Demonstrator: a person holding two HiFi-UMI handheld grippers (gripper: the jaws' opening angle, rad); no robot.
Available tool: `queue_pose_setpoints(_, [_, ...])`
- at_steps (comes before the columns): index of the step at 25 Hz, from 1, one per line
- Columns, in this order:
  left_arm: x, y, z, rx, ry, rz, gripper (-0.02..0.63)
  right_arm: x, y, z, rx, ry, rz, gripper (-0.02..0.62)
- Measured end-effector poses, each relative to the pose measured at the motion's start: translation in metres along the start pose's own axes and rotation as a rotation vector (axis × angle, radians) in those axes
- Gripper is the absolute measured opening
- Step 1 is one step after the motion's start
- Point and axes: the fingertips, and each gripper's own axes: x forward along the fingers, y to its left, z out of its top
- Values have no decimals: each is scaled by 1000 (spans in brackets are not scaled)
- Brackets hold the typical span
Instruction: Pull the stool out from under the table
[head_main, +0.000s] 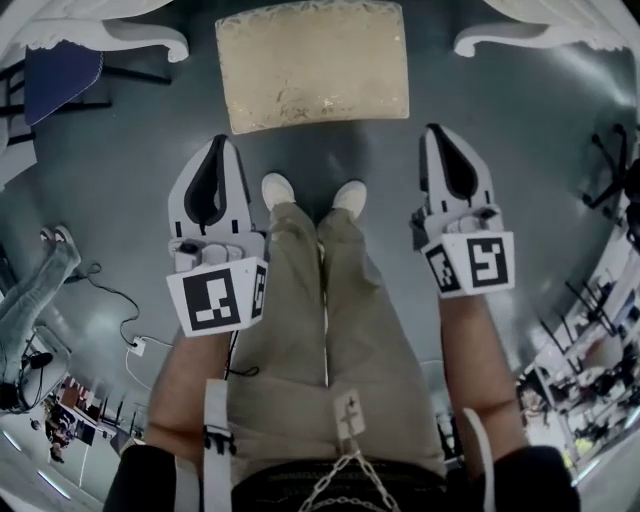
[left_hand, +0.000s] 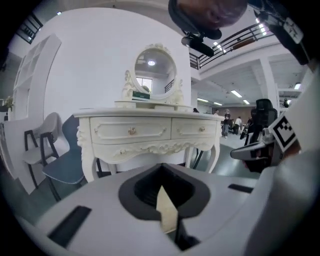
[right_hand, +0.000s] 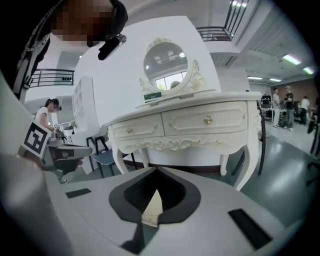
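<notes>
The stool (head_main: 312, 65) has a cream cushioned seat and stands on the grey floor straight ahead, between the white table's curved legs (head_main: 110, 35). Both grippers hang side by side in front of it, a little short of its near edge, touching nothing. My left gripper (head_main: 218, 140) is shut with nothing between its jaws. My right gripper (head_main: 432, 130) is shut and empty too. In the left gripper view the white dressing table (left_hand: 150, 131) stands ahead, and a sliver of the cream seat (left_hand: 167, 212) shows through the hollow between the jaws. The right gripper view shows the same table (right_hand: 190, 122).
My own legs and white shoes (head_main: 310, 195) stand between the grippers, just short of the stool. A blue chair (head_main: 55, 75) is left of the table. Another person's legs (head_main: 35, 290) and a floor cable (head_main: 130, 320) lie at the left. An oval mirror (left_hand: 155, 70) tops the table.
</notes>
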Motion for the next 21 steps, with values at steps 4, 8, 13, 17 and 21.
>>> queue_pose_setpoints(4, [-3,-7,30,-77,-2,-60,3,-16,25,24,-3,-31,-6,3])
queue_pose_setpoints(8, [-19,-15,79,-40,-52,-92,3,-34,39,47,-28,-48,-4,3])
queue_pose_setpoints(13, [-42,0,127,47,-92,-84,3,-50,68,85,-60,-96,0,3])
queue_pose_setpoints(17, [-60,2,154,44,-131,-72,3,-59,91,107,-64,-104,22,3])
queue_pose_setpoints(21, [-76,-1,153,57,-114,-78,3,-65,112,113,-91,-91,66,3])
